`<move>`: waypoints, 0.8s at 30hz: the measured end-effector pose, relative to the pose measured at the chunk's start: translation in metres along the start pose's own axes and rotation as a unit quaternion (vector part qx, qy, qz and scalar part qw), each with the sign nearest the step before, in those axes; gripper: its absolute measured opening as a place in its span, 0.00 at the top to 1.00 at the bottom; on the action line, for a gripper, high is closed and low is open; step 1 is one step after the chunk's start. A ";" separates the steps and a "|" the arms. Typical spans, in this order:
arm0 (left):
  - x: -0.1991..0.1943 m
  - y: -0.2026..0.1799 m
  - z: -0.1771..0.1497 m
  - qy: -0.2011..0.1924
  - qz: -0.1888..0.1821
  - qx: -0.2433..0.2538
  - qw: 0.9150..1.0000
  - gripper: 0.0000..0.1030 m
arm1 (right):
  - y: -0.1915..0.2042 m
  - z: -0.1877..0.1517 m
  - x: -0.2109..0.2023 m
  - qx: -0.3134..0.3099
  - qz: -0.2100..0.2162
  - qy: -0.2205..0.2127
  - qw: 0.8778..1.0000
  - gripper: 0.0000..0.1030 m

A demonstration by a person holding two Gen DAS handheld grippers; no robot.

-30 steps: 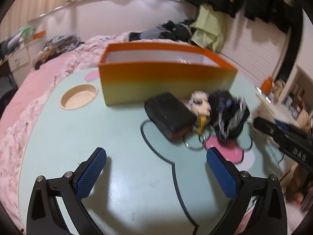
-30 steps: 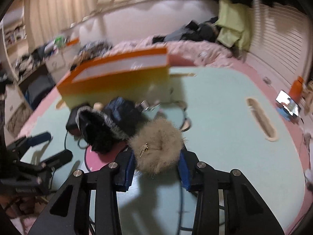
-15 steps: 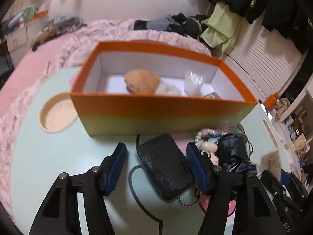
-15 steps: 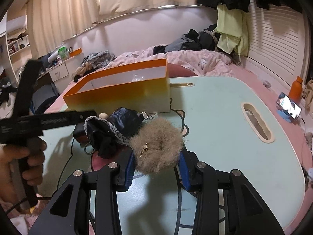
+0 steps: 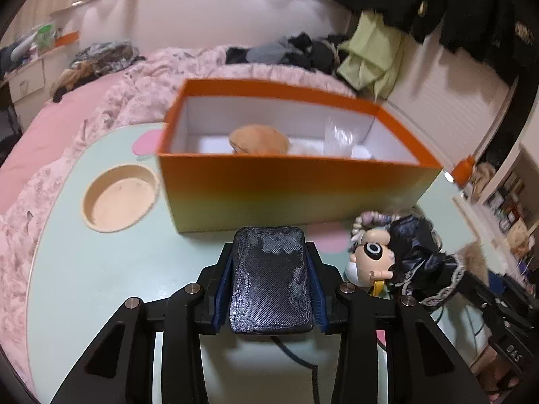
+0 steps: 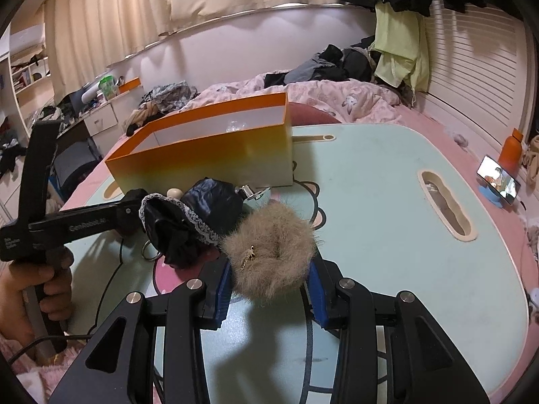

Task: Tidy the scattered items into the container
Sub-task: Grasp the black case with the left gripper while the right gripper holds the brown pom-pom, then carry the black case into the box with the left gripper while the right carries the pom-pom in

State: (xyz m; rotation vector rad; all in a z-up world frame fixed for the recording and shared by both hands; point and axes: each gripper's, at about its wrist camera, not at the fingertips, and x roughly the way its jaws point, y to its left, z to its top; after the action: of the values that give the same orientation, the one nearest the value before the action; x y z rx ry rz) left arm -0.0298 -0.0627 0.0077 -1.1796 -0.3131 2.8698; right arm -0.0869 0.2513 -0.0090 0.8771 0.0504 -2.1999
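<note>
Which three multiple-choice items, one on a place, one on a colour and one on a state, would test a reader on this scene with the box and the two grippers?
1. Where does the round wooden recess in the pale green table lie, in the left wrist view?
A. left of the orange cardboard box
B. inside it
C. right of it

2. What colour are the gripper pads?
A. red
B. blue
C. white

3. What is between the right gripper pads?
A. nothing
B. a key ring
C. a beige furry pompom

Answers: 1 A, the recess shows beside the box's left end. 2 B, blue pads flank each item. 3 C, the pads press the pompom's sides.
</note>
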 end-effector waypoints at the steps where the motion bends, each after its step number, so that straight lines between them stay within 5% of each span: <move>1: -0.004 0.001 -0.001 -0.006 0.001 0.004 1.000 0.63 | -0.001 0.000 0.000 0.001 0.000 -0.001 1.000 0.61; 12: -0.019 -0.014 0.023 -0.024 -0.024 0.024 0.999 0.63 | 0.015 0.015 -0.006 -0.041 -0.005 -0.012 0.999 0.61; 24: -0.006 -0.016 0.099 -0.045 -0.005 0.036 0.998 0.63 | 0.027 0.115 0.016 -0.059 0.031 -0.024 0.997 0.61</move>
State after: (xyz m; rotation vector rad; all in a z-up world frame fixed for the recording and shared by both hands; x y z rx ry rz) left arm -0.0956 -0.0650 0.0834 -1.0365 -0.2144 2.9041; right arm -0.1431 0.1878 0.0751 0.7506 0.1278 -2.1366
